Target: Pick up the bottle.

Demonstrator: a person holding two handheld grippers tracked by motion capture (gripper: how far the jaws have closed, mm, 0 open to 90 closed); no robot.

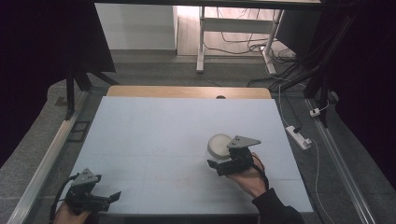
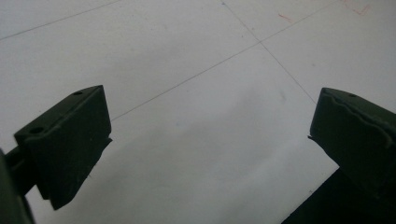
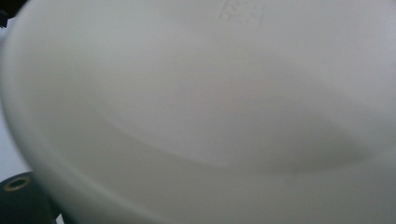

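Nearest you, your left gripper (image 1: 105, 198) hovers low over the counter's (image 1: 154, 135) near-left corner, its fingers (image 2: 70, 140) spread wide with nothing between them. Farther in on the right, your right gripper (image 1: 215, 166) presses against the white bowl (image 1: 218, 145); you cannot tell whether its fingers grip it

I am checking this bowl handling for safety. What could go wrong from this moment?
1. The right gripper meets the white bowl at its near edge only, so the bowl may tip or slip if lifted.
2. The bowl's pale wall sits very close to the right gripper's camera, so the jaws' hold is hard to check.
3. The left gripper hangs open at the table's near edge, too far to steady the bowl.
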